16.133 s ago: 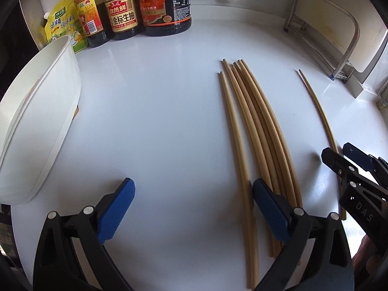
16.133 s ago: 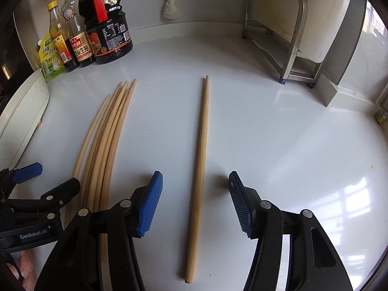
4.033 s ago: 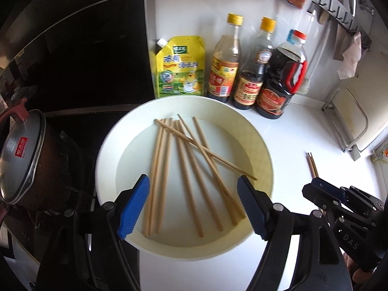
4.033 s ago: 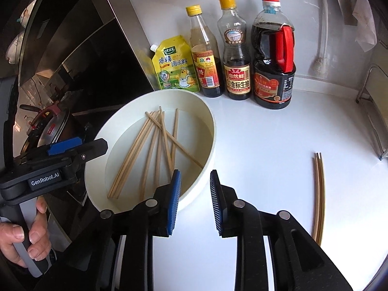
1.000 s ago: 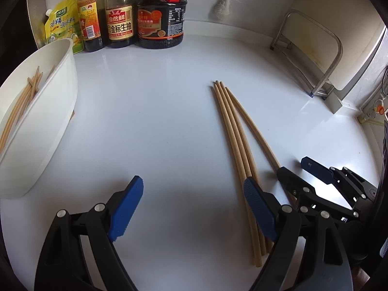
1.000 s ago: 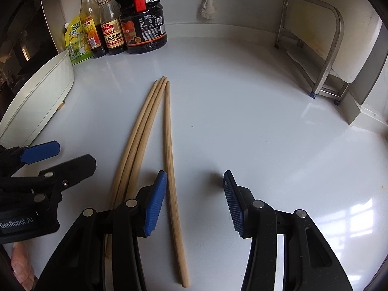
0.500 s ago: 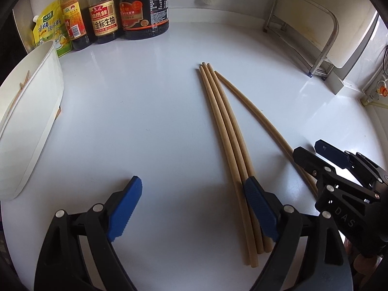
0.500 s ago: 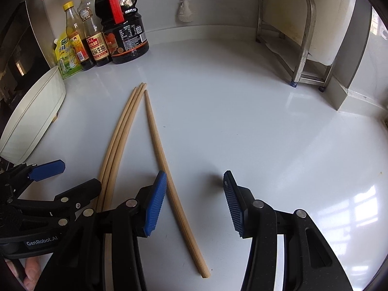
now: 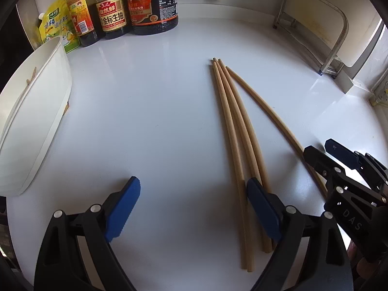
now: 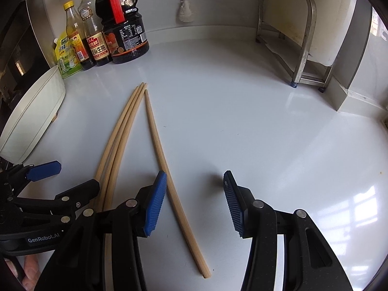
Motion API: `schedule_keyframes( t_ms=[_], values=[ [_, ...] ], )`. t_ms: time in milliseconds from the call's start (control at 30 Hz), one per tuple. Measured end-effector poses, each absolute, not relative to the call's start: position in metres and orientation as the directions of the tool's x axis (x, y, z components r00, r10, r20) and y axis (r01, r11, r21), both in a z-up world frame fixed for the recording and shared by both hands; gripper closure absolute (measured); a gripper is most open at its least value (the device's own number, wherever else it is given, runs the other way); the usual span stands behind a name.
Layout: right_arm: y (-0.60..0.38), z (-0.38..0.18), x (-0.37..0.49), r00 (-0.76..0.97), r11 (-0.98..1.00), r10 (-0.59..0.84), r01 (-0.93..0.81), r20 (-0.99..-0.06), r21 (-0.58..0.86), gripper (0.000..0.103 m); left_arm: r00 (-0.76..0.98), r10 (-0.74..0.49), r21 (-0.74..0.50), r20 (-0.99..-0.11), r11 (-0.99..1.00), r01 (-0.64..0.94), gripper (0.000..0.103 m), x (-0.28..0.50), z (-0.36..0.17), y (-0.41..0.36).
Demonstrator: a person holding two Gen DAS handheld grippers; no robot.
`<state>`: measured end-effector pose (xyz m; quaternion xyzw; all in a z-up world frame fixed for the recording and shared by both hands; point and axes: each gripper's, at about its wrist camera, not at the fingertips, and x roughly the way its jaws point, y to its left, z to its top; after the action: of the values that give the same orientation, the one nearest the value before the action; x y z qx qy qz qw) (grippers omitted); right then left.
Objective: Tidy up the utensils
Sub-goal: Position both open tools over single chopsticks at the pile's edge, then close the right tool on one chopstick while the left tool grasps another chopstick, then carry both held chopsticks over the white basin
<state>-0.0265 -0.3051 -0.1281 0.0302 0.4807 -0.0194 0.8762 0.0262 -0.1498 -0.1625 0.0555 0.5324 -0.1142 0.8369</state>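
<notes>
The white countertop [image 9: 150, 111] carries everything, and the white basin [image 9: 36, 121] at its left edge is the bulkiest thing on it; only the left wrist view looks over the rim enough to show a chopstick tip [image 9: 31, 75] inside. Against the back wall stand a metal rack [image 10: 286, 31] at the right and a row of sauce bottles [image 10: 121, 26] with a yellow pouch [image 9: 57, 28] at the left (the right wrist view shows their caps, which the other view cuts off). Four chopsticks lie in the open middle: a bundle of three [image 9: 232, 126] side by side, and a single chopstick [image 10: 167, 169] splaying off to their right, near them at the far tips. The left gripper [image 9: 191, 208] hovers with its jaws spread wide, its right pad over the bundle's near end, nothing pinched. The right gripper [image 10: 194, 203] is likewise spread, the single chopstick lying just inside its left pad, not pressed. A fingertip [image 10: 30, 269] shows under the left gripper's handle.
</notes>
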Motion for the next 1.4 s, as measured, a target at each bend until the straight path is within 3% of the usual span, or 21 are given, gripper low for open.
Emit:
schedule_keyframes(
  t_ms=[633,733,833,933,1000,1400],
  values=[
    [-0.286,-0.134,-0.012,0.557,0.999,-0.036,-0.006,-0.83,-0.047,0.057,0.435,-0.104,-0.008,-0.894,0.976,0.216,0.011,0.059,-0.164,-0.145],
    [-0.283,-0.134,-0.011,0.563,0.998,-0.03,-0.021,-0.826,-0.051,0.063,0.44,-0.11,-0.012,-0.891,0.976,0.22,0.013,0.064,-0.164,-0.147],
    [-0.281,-0.134,-0.011,0.567,0.998,-0.025,-0.034,-0.823,-0.054,0.077,0.462,-0.122,-0.01,-0.879,0.971,0.238,0.03,0.062,-0.161,-0.149],
    [-0.276,-0.135,-0.01,0.569,0.996,-0.022,-0.057,-0.822,-0.066,0.093,0.476,-0.146,-0.014,-0.868,0.963,0.269,0.057,0.057,-0.157,-0.153],
    [-0.272,-0.135,-0.009,0.567,0.995,-0.022,-0.069,-0.823,-0.074,0.094,0.473,-0.166,-0.025,-0.865,0.957,0.291,0.094,0.055,-0.155,-0.154],
    [-0.284,-0.114,-0.012,0.55,0.993,0.061,0.054,-0.833,0.108,0.097,0.419,-0.208,-0.077,-0.884,0.948,0.309,0.096,0.052,-0.137,-0.132]
  ],
)
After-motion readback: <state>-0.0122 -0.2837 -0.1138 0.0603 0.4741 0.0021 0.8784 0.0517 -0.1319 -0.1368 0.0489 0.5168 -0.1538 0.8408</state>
